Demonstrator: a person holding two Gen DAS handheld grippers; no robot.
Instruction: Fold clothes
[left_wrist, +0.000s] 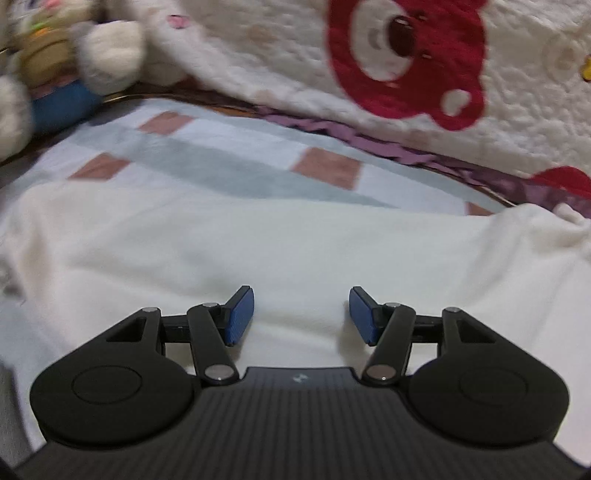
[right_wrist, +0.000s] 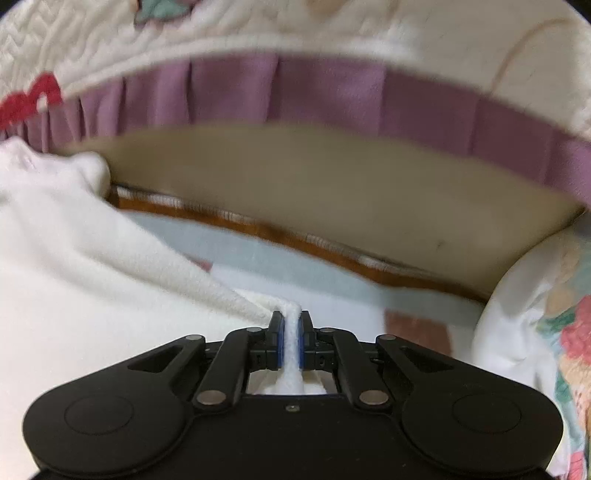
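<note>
A white fleece garment (left_wrist: 280, 243) lies spread over a checked blanket (left_wrist: 229, 147) with pale blue and brown squares. My left gripper (left_wrist: 301, 314) is open and empty, its blue pads just above the white cloth. In the right wrist view the same white garment (right_wrist: 92, 280) stretches to the left, and my right gripper (right_wrist: 291, 336) is shut on a pinched edge of it, with cloth bunched between the blue pads.
A cream quilt with a red bear print (left_wrist: 406, 55) and a purple frill (right_wrist: 332, 96) rises behind. Plush toys (left_wrist: 55, 70) sit at the far left. A floral cushion (right_wrist: 546, 332) lies at the right. A tan surface with an orange edge (right_wrist: 332, 192) runs behind the blanket.
</note>
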